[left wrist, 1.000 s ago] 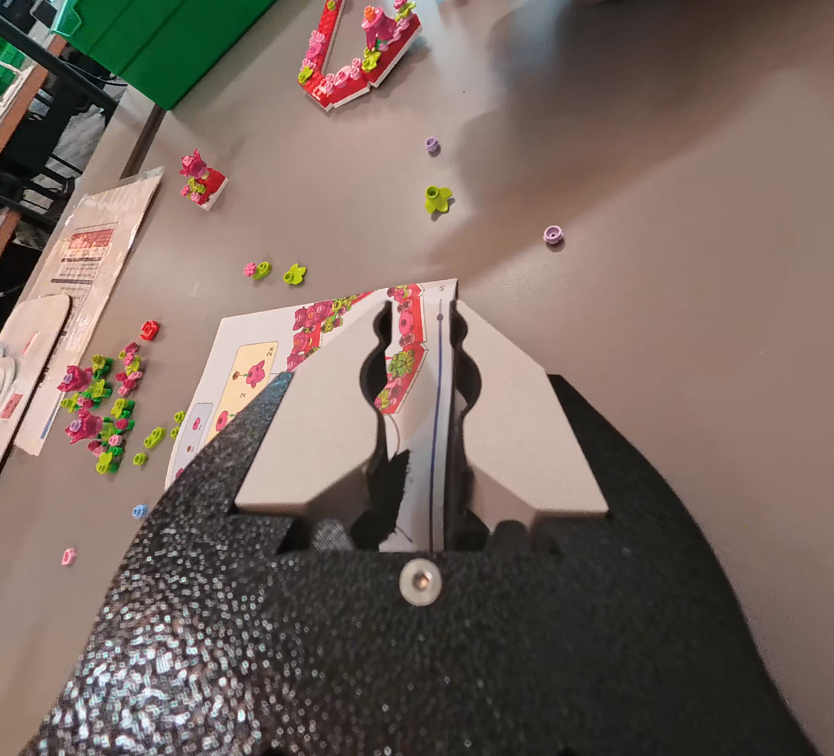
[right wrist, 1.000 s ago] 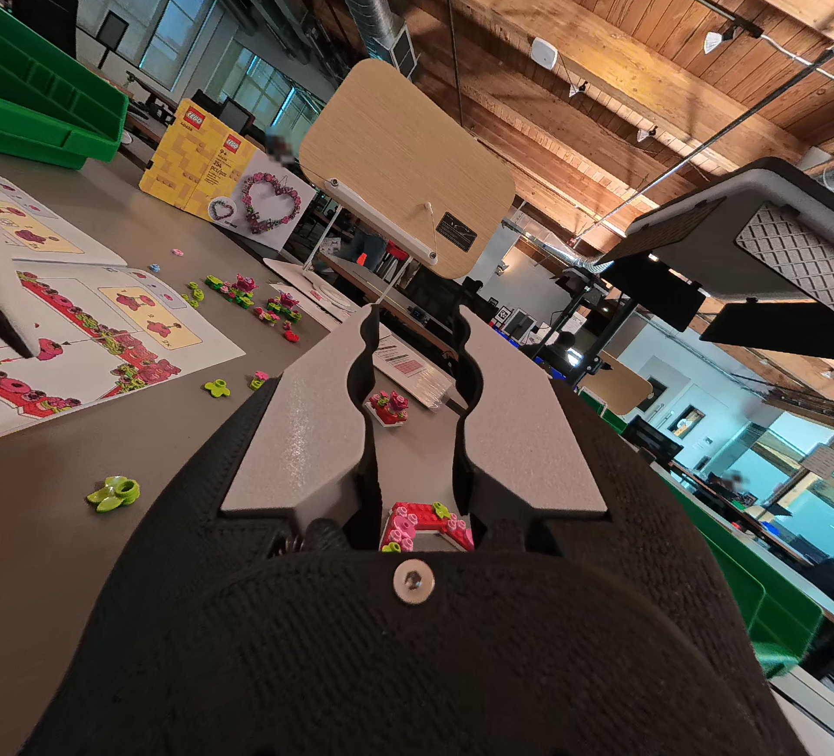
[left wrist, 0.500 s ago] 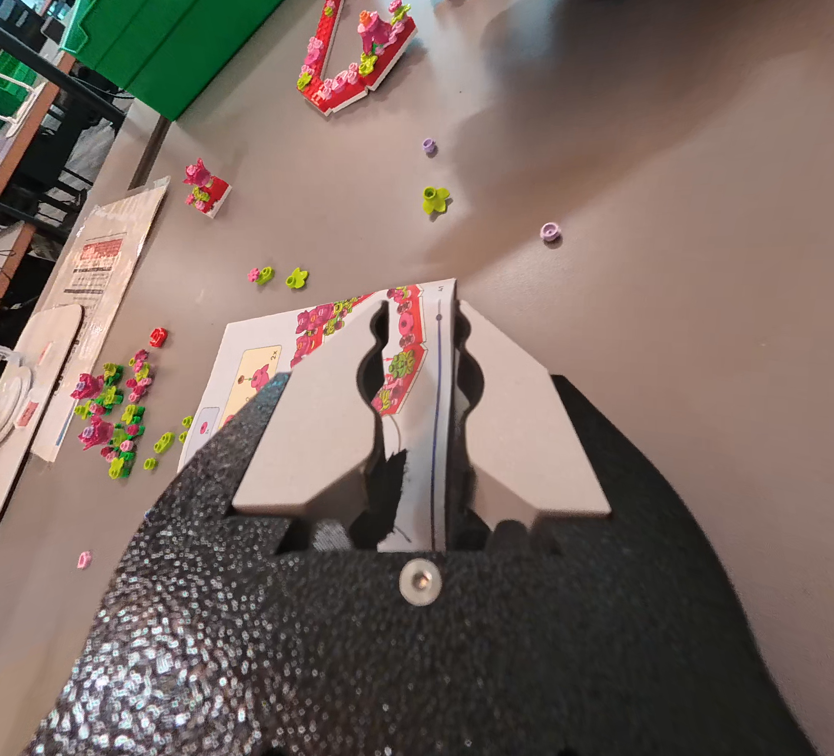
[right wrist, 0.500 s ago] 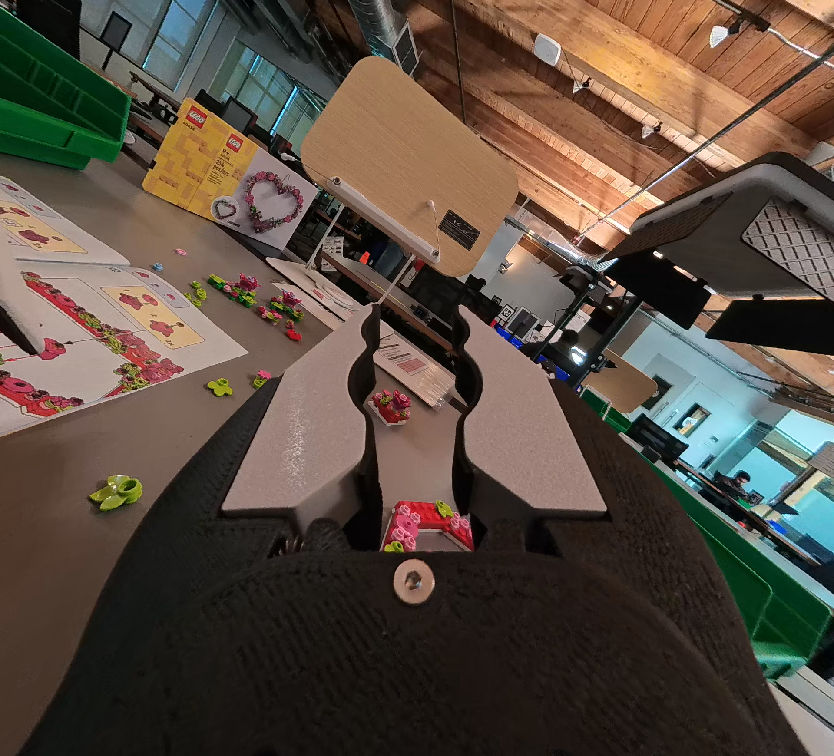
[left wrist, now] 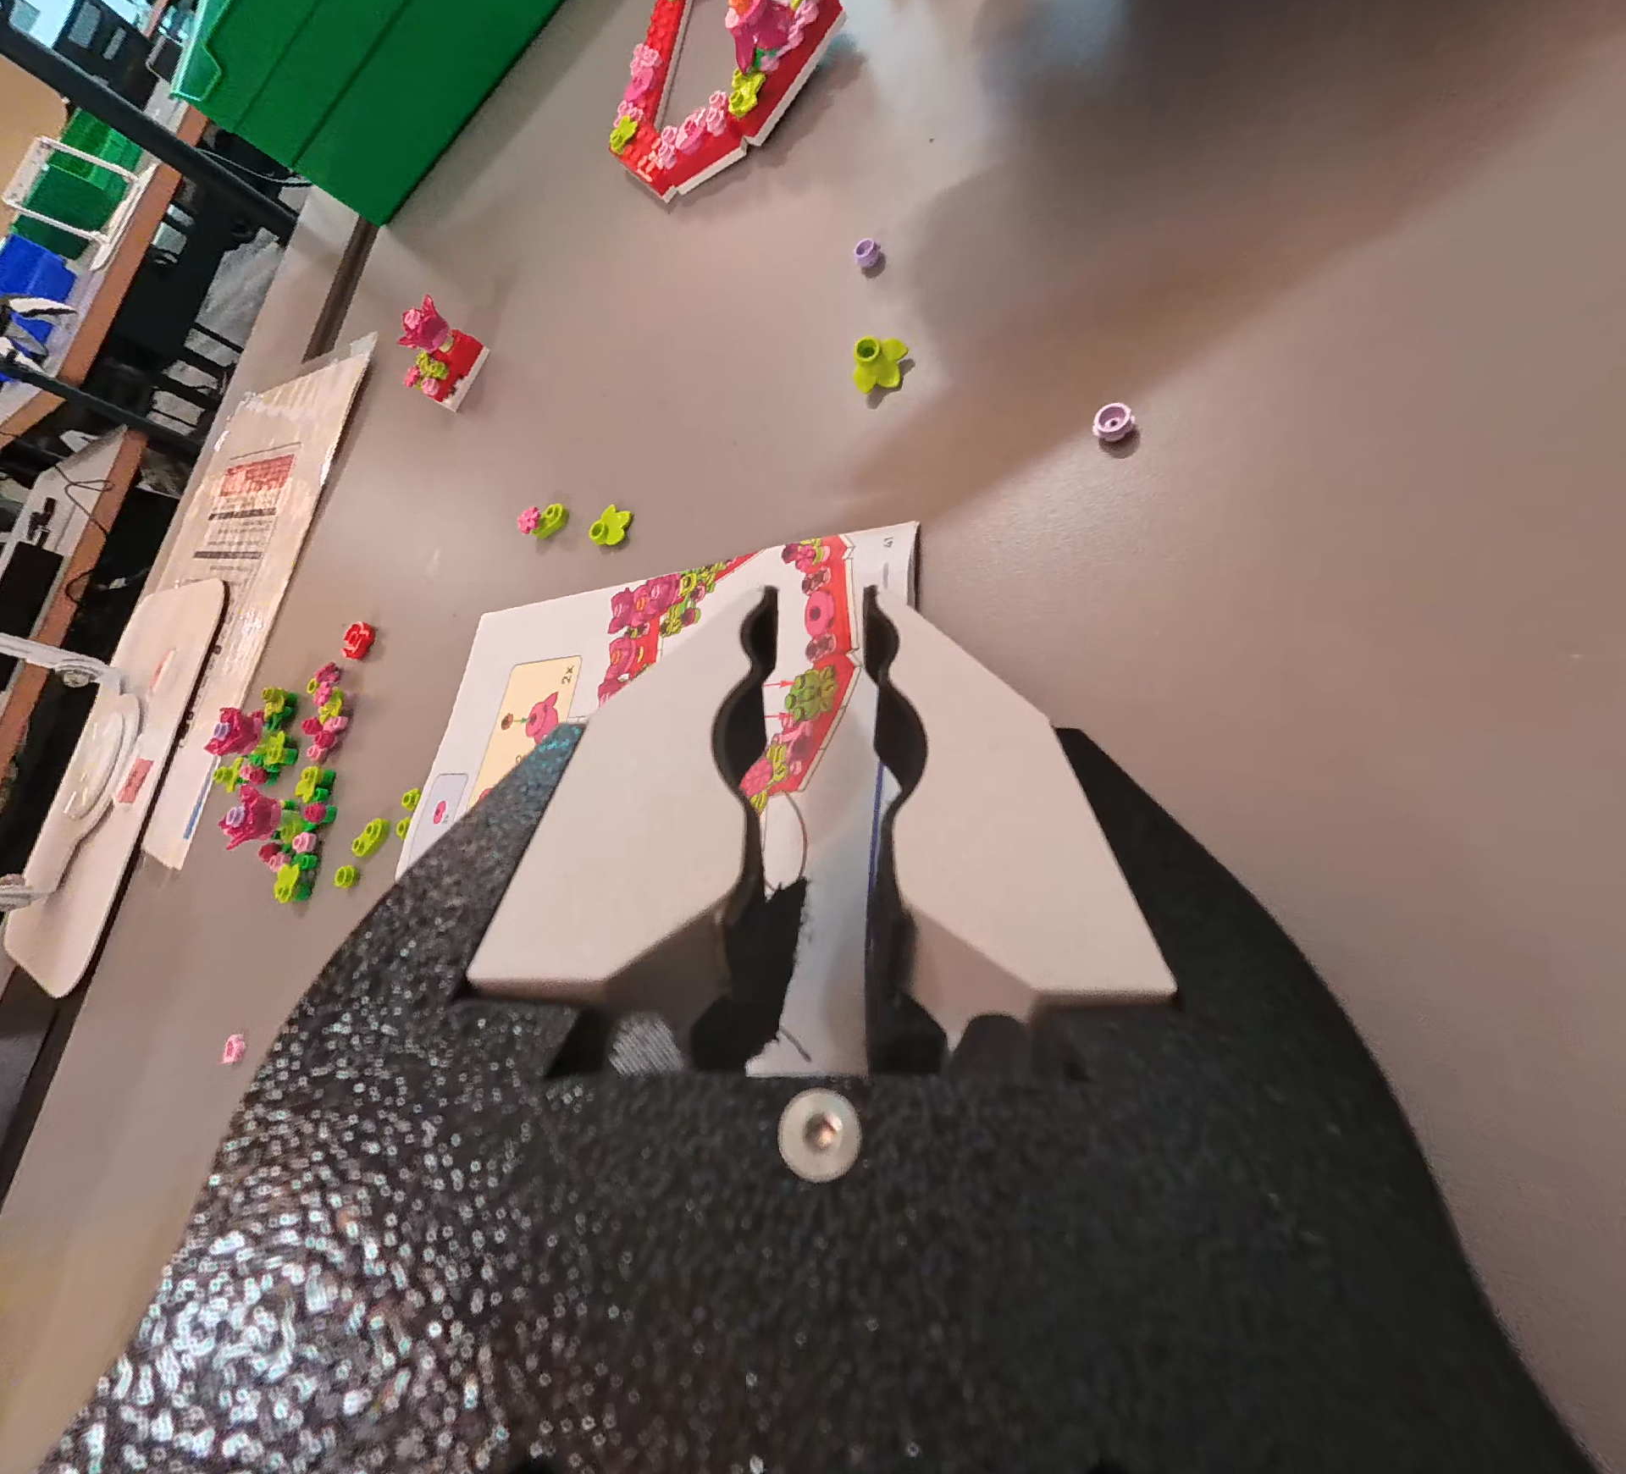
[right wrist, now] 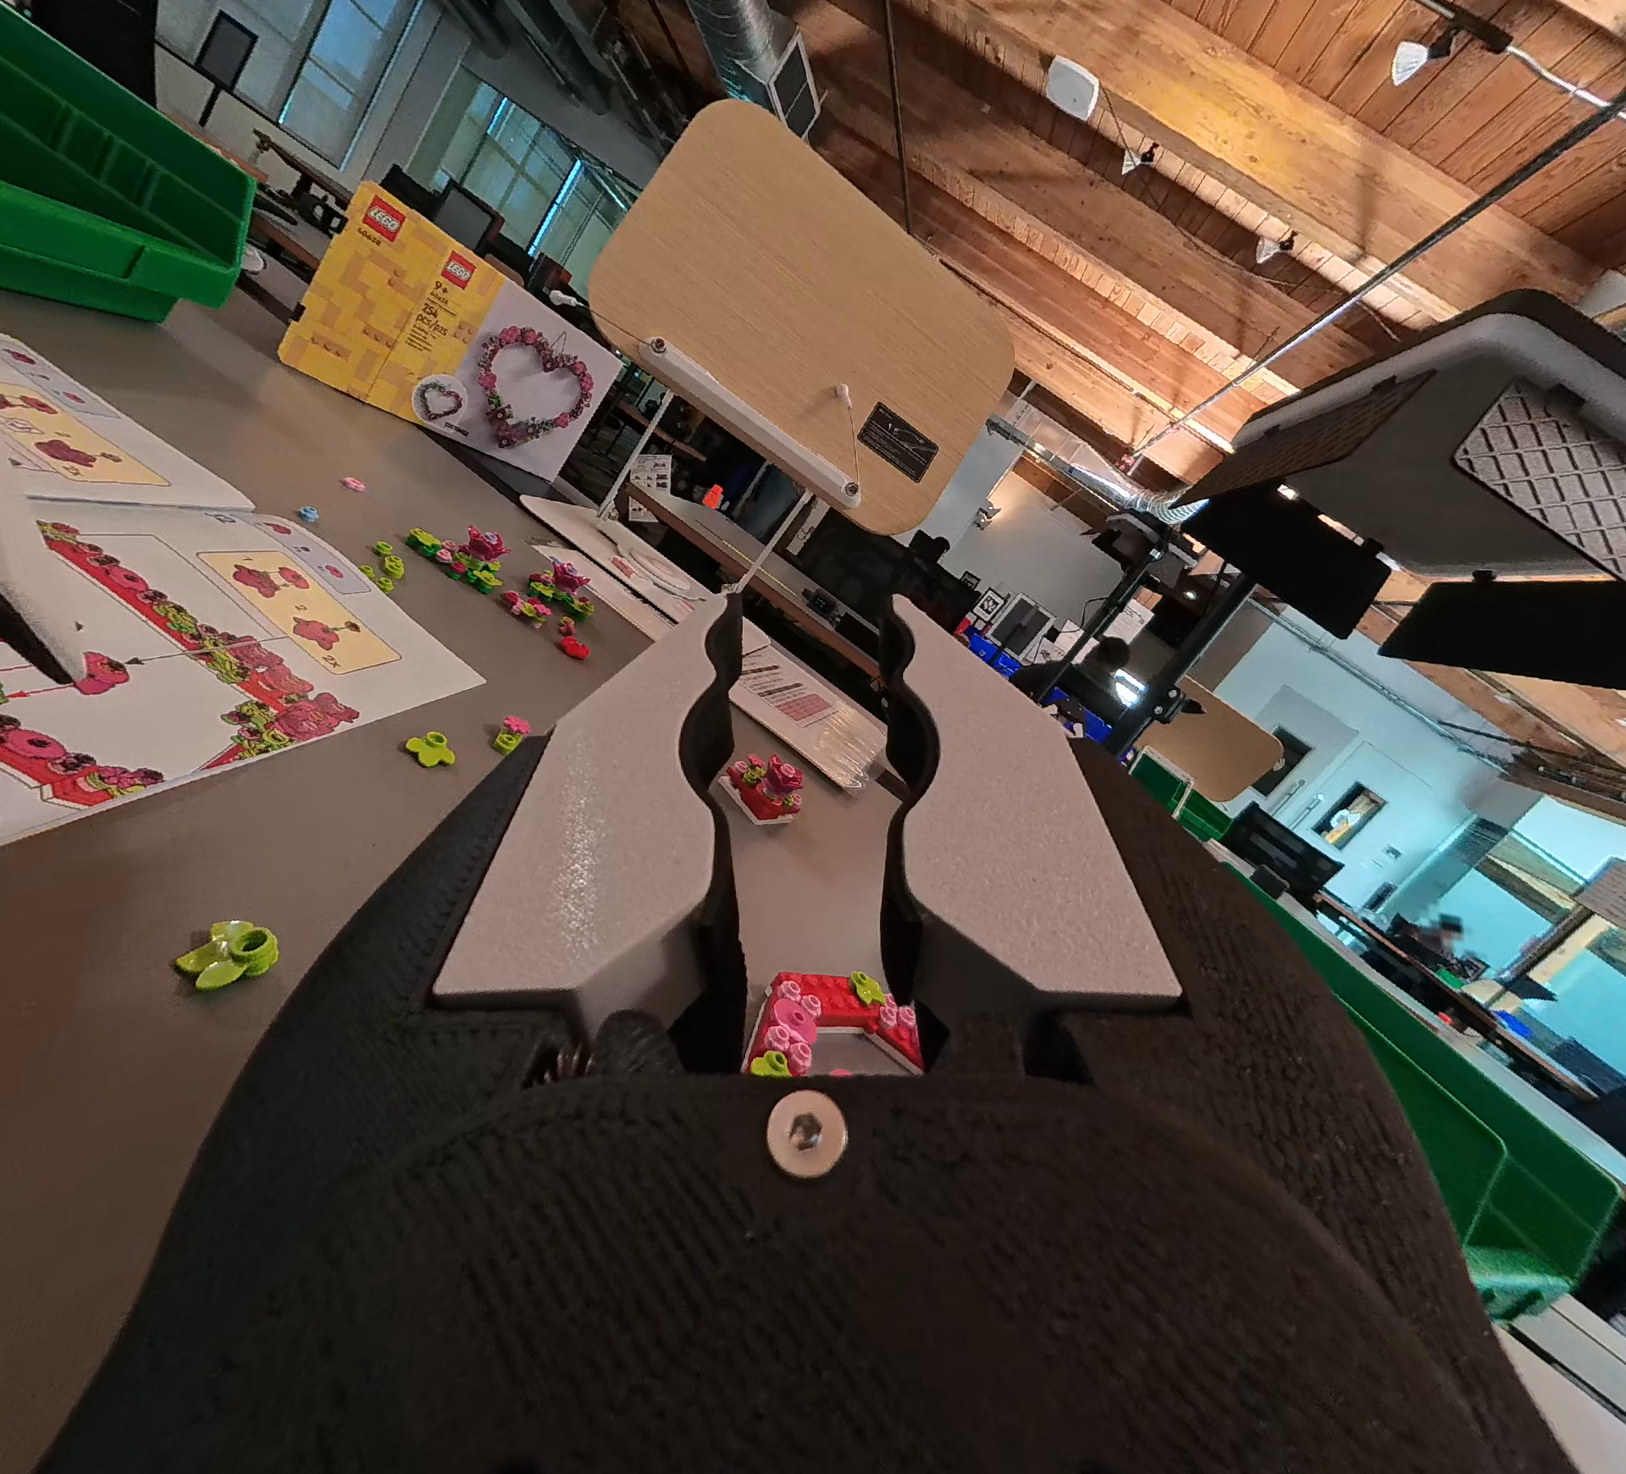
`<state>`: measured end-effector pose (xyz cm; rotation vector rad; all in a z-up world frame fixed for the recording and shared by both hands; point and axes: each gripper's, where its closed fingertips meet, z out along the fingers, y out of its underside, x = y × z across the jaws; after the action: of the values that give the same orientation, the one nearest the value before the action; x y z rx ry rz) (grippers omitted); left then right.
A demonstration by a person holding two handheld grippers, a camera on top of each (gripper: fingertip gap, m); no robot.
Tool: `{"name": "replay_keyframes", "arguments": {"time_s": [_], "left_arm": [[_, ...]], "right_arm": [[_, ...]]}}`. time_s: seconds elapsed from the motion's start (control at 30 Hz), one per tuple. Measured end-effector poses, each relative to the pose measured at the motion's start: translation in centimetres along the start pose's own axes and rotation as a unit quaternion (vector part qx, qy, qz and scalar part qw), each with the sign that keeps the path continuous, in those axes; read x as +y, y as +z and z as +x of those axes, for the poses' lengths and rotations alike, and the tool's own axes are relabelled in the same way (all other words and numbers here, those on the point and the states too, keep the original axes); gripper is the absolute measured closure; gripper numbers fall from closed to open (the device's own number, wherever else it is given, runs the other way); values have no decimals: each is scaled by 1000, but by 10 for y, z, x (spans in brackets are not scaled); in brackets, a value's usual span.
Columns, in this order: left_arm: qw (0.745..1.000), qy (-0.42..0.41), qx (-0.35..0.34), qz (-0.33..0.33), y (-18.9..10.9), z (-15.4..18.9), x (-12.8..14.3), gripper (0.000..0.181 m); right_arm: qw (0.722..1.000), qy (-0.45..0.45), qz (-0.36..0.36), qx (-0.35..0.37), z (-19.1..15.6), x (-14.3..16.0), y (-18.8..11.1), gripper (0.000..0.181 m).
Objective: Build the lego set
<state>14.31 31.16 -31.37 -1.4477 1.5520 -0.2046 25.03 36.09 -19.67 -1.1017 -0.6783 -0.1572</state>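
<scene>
A: Where is the red heart build (left wrist: 704, 68)?
B: On the grey surface (left wrist: 1232, 288), far end, beside the green bin (left wrist: 396, 24); the right tool (right wrist: 805, 622) hangs over it, fingers parted, grasping nothing.

A: And the left tool (left wrist: 818, 596)?
B: Also released, over the instruction booklet (left wrist: 545, 684). 1 lime flower piece (left wrist: 878, 361) and 2 lilac studs (left wrist: 1113, 422) lie loose past it; a pile of flower pieces (left wrist: 281, 781) sits left.
</scene>
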Motion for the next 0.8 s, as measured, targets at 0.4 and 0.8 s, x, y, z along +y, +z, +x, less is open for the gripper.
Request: {"name": "replay_keyframes", "arguments": {"time_s": [0.4, 0.8], "left_arm": [[997, -52, 38, 39, -4, 4, -8, 160], [994, -68, 83, 20, -5, 11, -7, 146]], "right_arm": [[1000, 1, 0, -1, -1, 0, 0, 152], [1000, 13, 1, 6, 2, -1, -1, 152]]}}
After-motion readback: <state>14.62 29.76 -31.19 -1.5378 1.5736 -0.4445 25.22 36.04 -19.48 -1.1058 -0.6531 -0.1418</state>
